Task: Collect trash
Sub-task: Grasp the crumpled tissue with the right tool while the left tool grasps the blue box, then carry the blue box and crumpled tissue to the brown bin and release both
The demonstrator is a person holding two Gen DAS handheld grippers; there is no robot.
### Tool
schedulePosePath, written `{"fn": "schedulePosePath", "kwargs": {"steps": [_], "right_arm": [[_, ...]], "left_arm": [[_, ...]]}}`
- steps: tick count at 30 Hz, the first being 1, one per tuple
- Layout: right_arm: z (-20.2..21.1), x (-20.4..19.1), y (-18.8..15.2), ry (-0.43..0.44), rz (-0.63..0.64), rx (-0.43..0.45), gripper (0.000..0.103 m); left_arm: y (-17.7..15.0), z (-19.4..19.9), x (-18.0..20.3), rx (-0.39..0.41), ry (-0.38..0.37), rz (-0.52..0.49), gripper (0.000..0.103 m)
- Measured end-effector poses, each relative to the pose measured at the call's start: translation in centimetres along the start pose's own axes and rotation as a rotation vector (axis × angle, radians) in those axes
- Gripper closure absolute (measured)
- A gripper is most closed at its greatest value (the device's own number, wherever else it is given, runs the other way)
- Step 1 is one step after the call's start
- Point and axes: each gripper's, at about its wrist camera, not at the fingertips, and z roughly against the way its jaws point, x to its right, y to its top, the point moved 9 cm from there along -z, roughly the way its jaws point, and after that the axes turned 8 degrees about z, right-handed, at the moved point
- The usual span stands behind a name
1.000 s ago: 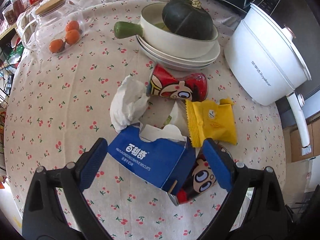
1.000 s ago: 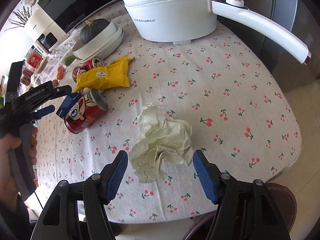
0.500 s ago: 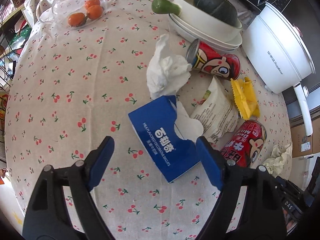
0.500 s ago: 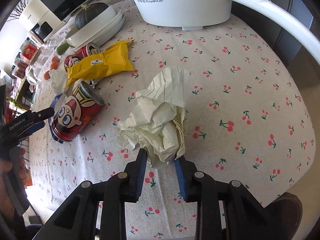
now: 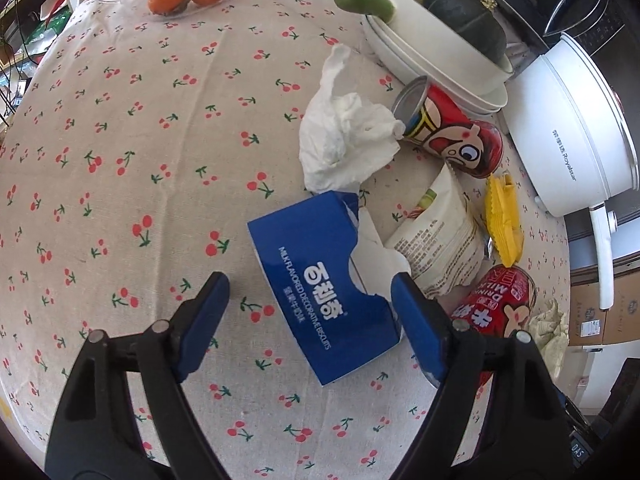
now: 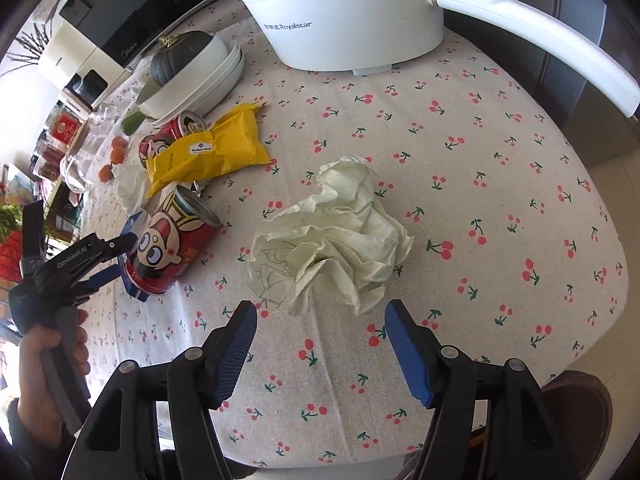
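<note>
Trash litters the table (image 6: 500,152): my right fingers (image 6: 322,344) have just reopened, wide and empty, short of the paper wad (image 6: 336,236). My left fingers (image 5: 310,312), just narrowing, straddle the blue box (image 5: 320,284) without pressing. Closing skewed could shove the box into the can (image 5: 496,308).

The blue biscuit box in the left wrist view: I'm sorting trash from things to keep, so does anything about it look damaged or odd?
Yes. The blue biscuit box lies flat on the tablecloth with one end ripped open, its white inner card showing ragged edges. It looks like torn, discarded packaging.
</note>
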Motion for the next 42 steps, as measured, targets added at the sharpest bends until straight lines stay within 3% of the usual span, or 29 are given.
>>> {"fn": "schedulePosePath", "kwargs": {"steps": [1,5,12,18,20,22,24,35,42], "right_arm": [[0.1,0.0,0.2,0.001,0.001,0.006,0.032],[0.1,0.5,0.8,-0.002,-0.017,0.021,0.028],[0.2,2.2,2.1,-0.025,-0.119,0.061,0.024],[-1.1,3.6,2.4,-0.103,-0.127,0.064,0.024],[-1.5,4.5,2.4,-0.13,-0.133,0.064,0.029],[-1.8,4.9,2.3,-0.11,-0.136,0.067,0.048],[-1.6,4.9,2.3,-0.087,-0.127,0.078,0.054],[3.4,2.2,-0.5,-0.096,0.017,0.09,0.055],[6.0,3.6,-4.4,-0.099,0.023,0.078,0.055]], "left_arm": [[0.0,-0.2,0.0,0.009,0.012,-0.006,0.025],[0.2,-0.2,0.3,0.048,0.041,-0.094,0.061],[0.0,0.6,-0.3,0.021,0.004,-0.141,0.061],[-1.7,3.1,-1.4,0.044,-0.017,-0.189,0.061],[-2.1,3.7,-1.4,0.049,-0.022,-0.204,0.061],[-2.7,4.2,-1.2,0.05,-0.028,-0.213,0.061],[-3.2,4.7,-1.6,0.052,-0.029,-0.224,0.061],[-6.5,6.9,-0.1,0.073,-0.081,-0.301,0.061],[-9.9,7.7,2.8,0.065,-0.127,-0.398,0.061]]}}
